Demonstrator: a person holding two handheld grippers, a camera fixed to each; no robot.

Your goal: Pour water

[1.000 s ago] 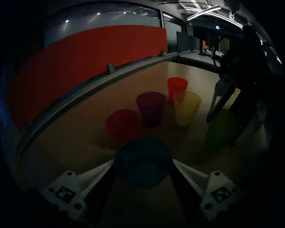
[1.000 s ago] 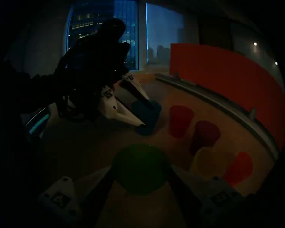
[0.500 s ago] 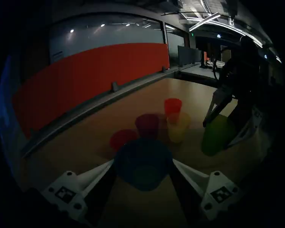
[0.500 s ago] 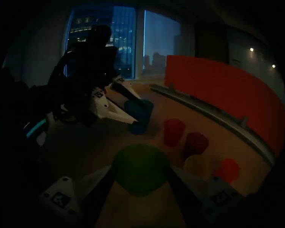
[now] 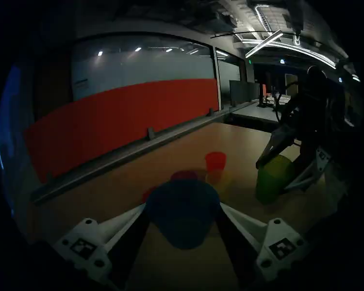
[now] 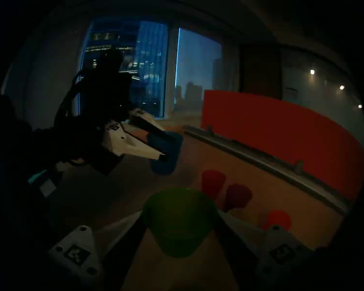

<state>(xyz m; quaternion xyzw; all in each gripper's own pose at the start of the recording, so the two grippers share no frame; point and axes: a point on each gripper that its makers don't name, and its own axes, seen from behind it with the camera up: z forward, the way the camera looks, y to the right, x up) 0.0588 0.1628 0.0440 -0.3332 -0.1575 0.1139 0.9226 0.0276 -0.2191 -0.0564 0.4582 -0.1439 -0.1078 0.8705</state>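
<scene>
The room is dim. My left gripper (image 5: 183, 219) is shut on a blue cup (image 5: 183, 216), held above the wooden table (image 5: 133, 184). In the right gripper view that blue cup (image 6: 165, 153) hangs at centre left between the left gripper's white fingers (image 6: 133, 145). My right gripper (image 6: 179, 228) is shut on a green cup (image 6: 179, 220); the left gripper view shows the green cup (image 5: 273, 177) at the right, off the table. On the table stand a red cup (image 6: 212, 182), a purple cup (image 6: 237, 195), an orange-red cup (image 6: 277, 219) and a yellow cup (image 5: 222, 179), partly hidden.
A red partition (image 5: 124, 121) with a grey rail (image 5: 133, 150) runs along the table's far edge. Dark windows (image 6: 148, 68) with city lights lie behind the person (image 6: 99, 97) holding the left gripper. Ceiling light strips (image 5: 274, 39) glow at upper right.
Both grippers have risen with their cups: the cups on the table have sunk lower in both views, and more of the partition and windows shows.
</scene>
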